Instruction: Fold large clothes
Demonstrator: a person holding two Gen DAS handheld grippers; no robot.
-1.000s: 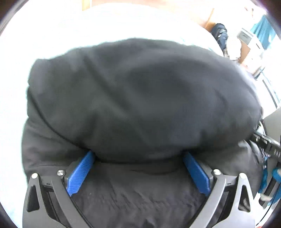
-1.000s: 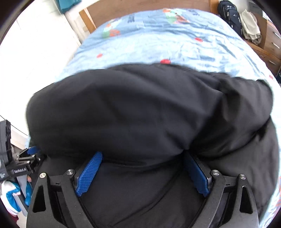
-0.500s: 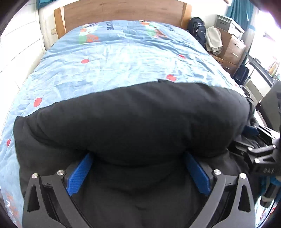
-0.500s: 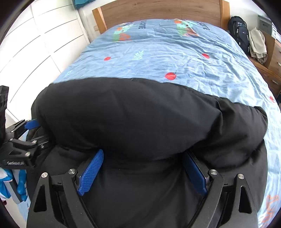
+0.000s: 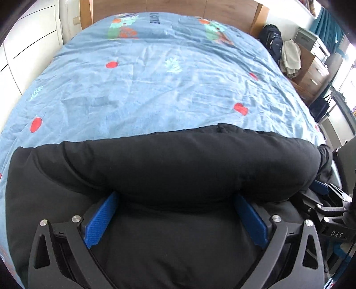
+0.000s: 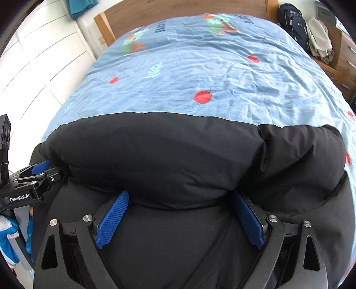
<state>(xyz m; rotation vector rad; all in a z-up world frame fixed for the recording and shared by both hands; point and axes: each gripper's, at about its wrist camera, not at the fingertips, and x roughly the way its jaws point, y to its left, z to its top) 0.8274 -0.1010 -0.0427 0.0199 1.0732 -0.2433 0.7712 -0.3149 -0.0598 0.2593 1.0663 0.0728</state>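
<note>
A big black padded garment (image 5: pixel 169 164) lies on the near end of the bed, its thick fold bulging over the fingers in both views; it also shows in the right wrist view (image 6: pixel 178 155). My left gripper (image 5: pixel 175 200) has its blue fingers (image 5: pixel 100 220) spread wide, tips hidden under the fold. My right gripper (image 6: pixel 180 200) stands the same way, blue pads (image 6: pixel 111 220) wide apart with fabric between and over them. Each gripper shows at the other view's edge: the right one (image 5: pixel 329 211), the left one (image 6: pixel 33 177).
The bed has a light blue cover (image 5: pixel 155 77) with red fruit prints and a wooden headboard (image 6: pixel 178 11). A white wardrobe (image 6: pixel 33 66) stands left. A dark backpack (image 5: pixel 272 42) and wooden drawers (image 5: pixel 311 73) with clothes stand right.
The garment's fold has dropped from high in front of the cameras down onto the bed, uncovering the bed beyond. Both grippers lowered with it, side by side, fingers equally spread.
</note>
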